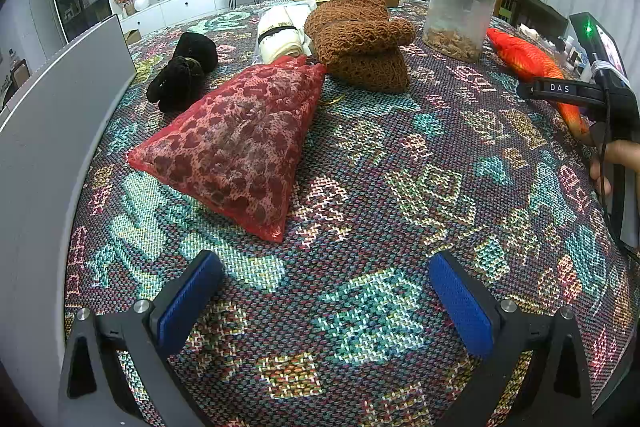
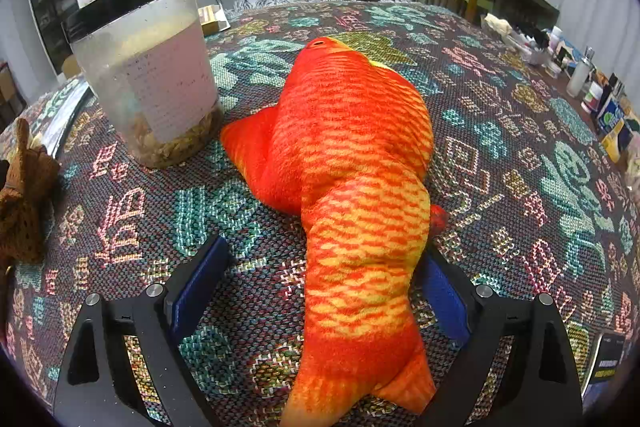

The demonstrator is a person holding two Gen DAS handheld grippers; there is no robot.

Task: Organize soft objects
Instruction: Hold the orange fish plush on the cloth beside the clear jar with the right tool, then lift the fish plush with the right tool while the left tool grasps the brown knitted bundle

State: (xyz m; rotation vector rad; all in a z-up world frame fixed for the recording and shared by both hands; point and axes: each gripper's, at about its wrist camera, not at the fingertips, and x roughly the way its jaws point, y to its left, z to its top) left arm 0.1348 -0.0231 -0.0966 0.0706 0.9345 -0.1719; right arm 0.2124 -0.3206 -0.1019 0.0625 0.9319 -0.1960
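Patterned woven cloth (image 1: pixel 360 187) covers tabletop, soft items scattered

Left wrist: left gripper (image 1: pixel 326 301) jaws wide open, empty, over bare cloth; red mesh bag (image 1: pixel 236 143) ahead, brown knit (image 1: pixel 360 35) behind it
Right wrist: right gripper (image 2: pixel 322 293) jaws open, straddling plush fish (image 2: pixel 356 187) tail, not clamped; clear jar (image 2: pixel 148 75) just left of fish

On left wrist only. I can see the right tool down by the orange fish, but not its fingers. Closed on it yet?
Observer: No. The right tool is open, and the fish lies tail-first between its fingers.
Operator: Pads touching it?
Observer: The right-hand pad is against the fish's side, or nearly so. The left-hand pad stands clear, with bare cloth in between.
Operator: Jar in the way?
Observer: The jar stands ahead and to the left of the fingers. The fish's fin reaches toward its base; I cannot tell if they touch.
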